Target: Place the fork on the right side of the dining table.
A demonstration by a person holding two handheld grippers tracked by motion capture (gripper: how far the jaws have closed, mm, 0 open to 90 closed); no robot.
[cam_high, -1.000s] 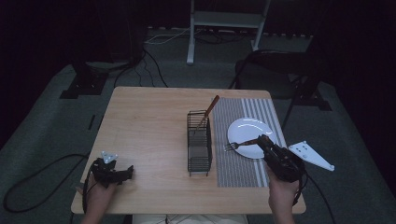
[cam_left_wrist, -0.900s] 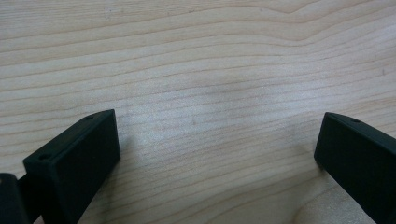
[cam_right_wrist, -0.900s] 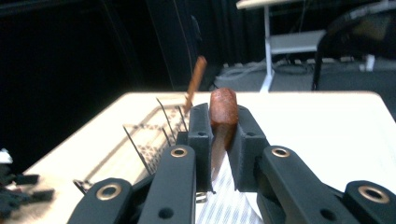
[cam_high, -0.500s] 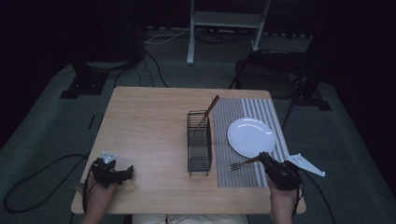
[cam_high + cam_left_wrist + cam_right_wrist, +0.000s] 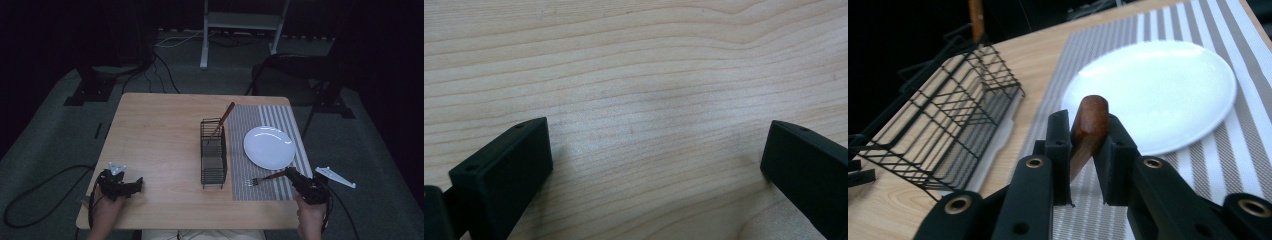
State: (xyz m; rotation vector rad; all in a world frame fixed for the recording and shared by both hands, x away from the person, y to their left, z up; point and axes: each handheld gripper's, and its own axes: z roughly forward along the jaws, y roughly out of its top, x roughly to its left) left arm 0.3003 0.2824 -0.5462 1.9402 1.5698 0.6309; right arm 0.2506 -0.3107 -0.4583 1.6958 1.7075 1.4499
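Observation:
A fork with a brown wooden handle lies low over the striped placemat, just in front of the white plate, tines pointing left. My right gripper grips the end of its handle; the jaws have just been opening slightly, but the handle still sits pinched between the pads in the right gripper view. My left gripper rests at the table's near left corner. Its jaws stand wide apart over bare wood, with nothing between them.
A black wire cutlery rack stands left of the placemat, with a wooden-handled utensil leaning out of its far end. The plate lies close ahead of the right gripper, the rack to its left. Cables and stands surround the table.
My right hand has come down and toward the near edge with the fork, from over the plate to the placemat in front of it. The left hand has not moved.

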